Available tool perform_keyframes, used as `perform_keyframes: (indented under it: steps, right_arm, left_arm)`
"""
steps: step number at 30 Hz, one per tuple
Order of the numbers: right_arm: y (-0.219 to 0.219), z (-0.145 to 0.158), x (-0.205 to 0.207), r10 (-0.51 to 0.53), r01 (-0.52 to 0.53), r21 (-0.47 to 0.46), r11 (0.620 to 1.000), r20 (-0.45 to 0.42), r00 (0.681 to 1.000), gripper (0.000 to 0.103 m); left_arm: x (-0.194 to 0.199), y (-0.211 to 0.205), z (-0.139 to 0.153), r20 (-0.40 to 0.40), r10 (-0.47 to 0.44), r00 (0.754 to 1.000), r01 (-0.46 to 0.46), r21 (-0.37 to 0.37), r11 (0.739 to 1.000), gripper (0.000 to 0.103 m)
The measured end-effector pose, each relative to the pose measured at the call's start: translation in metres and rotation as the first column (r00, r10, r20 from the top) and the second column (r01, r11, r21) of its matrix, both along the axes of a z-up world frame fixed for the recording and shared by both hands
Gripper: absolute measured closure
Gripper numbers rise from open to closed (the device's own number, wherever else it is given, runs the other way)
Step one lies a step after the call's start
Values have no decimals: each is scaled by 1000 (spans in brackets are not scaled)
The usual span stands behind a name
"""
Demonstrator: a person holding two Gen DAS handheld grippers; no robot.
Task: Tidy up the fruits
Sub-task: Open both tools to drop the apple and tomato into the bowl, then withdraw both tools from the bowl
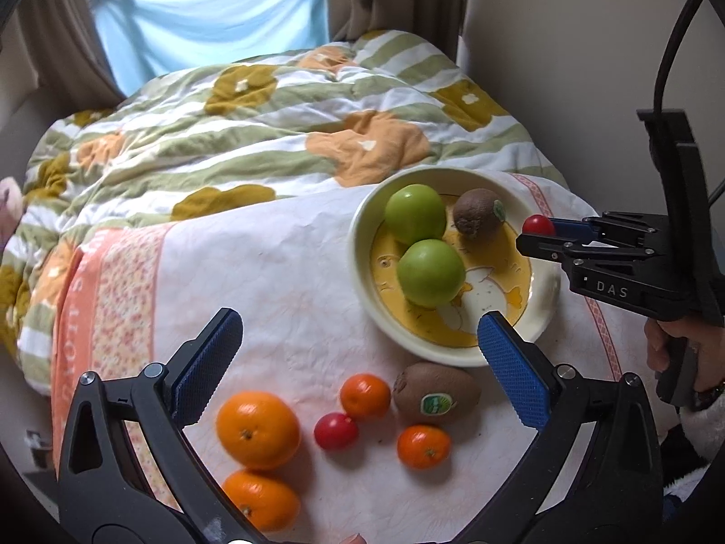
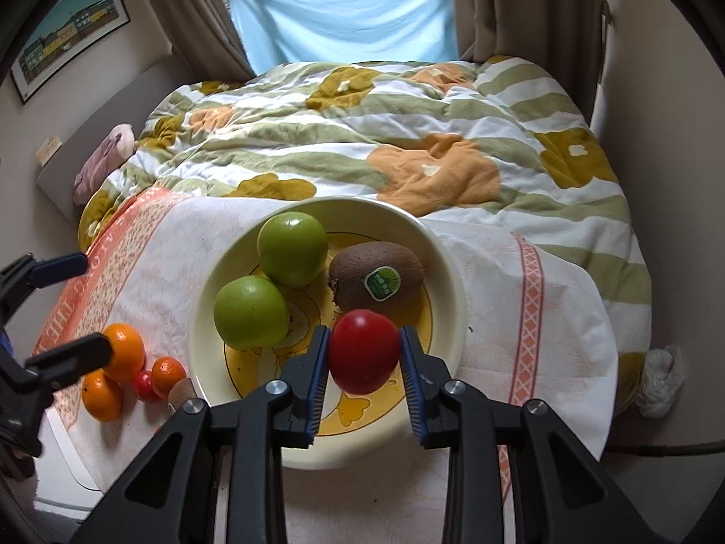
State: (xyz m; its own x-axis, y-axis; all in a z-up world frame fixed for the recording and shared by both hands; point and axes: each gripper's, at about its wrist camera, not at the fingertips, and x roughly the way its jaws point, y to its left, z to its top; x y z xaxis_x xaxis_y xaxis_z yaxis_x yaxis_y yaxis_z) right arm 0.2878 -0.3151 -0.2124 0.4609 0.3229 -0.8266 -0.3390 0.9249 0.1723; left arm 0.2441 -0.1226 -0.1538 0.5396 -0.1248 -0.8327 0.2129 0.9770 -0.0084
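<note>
A cream bowl (image 1: 362,245) with a yellow inside (image 2: 453,299) stands on a white cloth and holds two green apples (image 1: 414,213) (image 2: 292,249) and a kiwi (image 1: 478,213) (image 2: 376,274). My right gripper (image 2: 364,353) is shut on a small red fruit (image 2: 364,351) above the bowl's near side; it shows in the left wrist view (image 1: 537,231) too. My left gripper (image 1: 358,353) is open and empty above loose fruit on the cloth: two oranges (image 1: 257,428), two mandarins (image 1: 364,396), a red fruit (image 1: 336,429) and a kiwi (image 1: 435,392).
The cloth (image 1: 272,272) lies over a small table against a bed with a flowered quilt (image 1: 253,136). A wall is close on the right. A window with a blue sheet (image 2: 344,9) is behind the bed.
</note>
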Motion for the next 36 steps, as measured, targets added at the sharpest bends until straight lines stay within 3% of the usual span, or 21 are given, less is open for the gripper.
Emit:
perform_keyframes:
  steps: [8, 15, 18, 19, 21, 29, 36]
  right_arm:
    - [9, -23, 6, 42, -42, -23, 999, -9, 999, 75]
    - [11, -30, 9, 36, -36, -57, 998, -5, 999, 72]
    - [8, -25, 5, 43, -43, -14, 999, 20, 999, 25]
    - [7, -23, 4, 40, -40, -4, 999, 33, 999, 15]
    - [8, -19, 2, 40, -40, -4, 999, 53, 998, 6]
    - [9, -1, -6, 23, -23, 0, 1000, 92, 996, 6]
    - [8, 35, -25, -19, 18, 11, 1000, 116, 993, 6]
  left_arm:
    - [-9, 19, -13, -26, 74, 997, -74, -12, 997, 0]
    - [-16, 17, -22, -42, 86, 995, -86, -9, 996, 0]
    - [-19, 17, -21, -40, 84, 996, -85, -6, 996, 0]
    - [-20, 17, -20, -37, 84, 996, -84, -6, 996, 0]
    - [-22, 17, -18, -34, 83, 996, -84, -5, 996, 0]
    - [-32, 26, -1, 4, 91, 996, -91, 5, 996, 0]
    - [-57, 45, 34, 71, 84, 994, -85, 18, 996, 0]
